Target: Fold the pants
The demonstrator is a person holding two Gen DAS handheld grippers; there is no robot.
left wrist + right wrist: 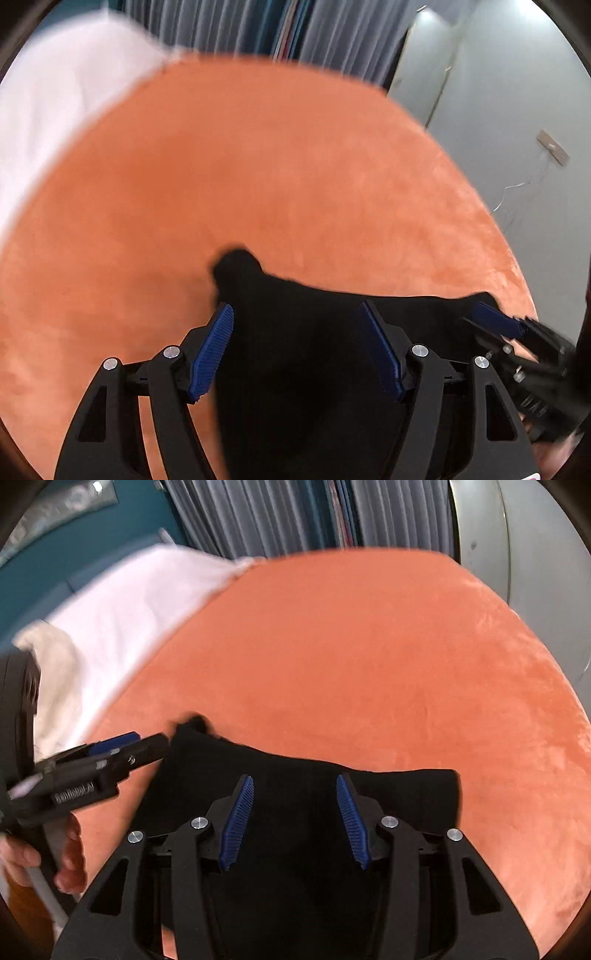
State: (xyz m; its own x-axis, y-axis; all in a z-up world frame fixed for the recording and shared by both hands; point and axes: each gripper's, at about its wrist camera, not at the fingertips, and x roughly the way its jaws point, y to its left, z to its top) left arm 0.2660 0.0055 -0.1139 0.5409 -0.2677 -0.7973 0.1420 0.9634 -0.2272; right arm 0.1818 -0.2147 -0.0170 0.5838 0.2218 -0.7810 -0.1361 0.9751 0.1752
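Note:
Black pants [306,332] lie on an orange blanket [258,166], folded into a compact dark shape; they also show in the right wrist view [303,805]. My left gripper [297,310] is open above the pants' left part, nothing between its blue pads. My right gripper [295,786] is open above the pants, nothing between its pads. The right gripper shows at the right edge of the left wrist view [517,343]. The left gripper shows at the left of the right wrist view [110,753], near the pants' left corner.
The orange blanket [369,646] covers a bed. White bedding [55,103] lies at the left; it also shows in the right wrist view [122,609]. Grey curtains [277,513] hang behind. A grey wall [517,92] and a cable are at the right.

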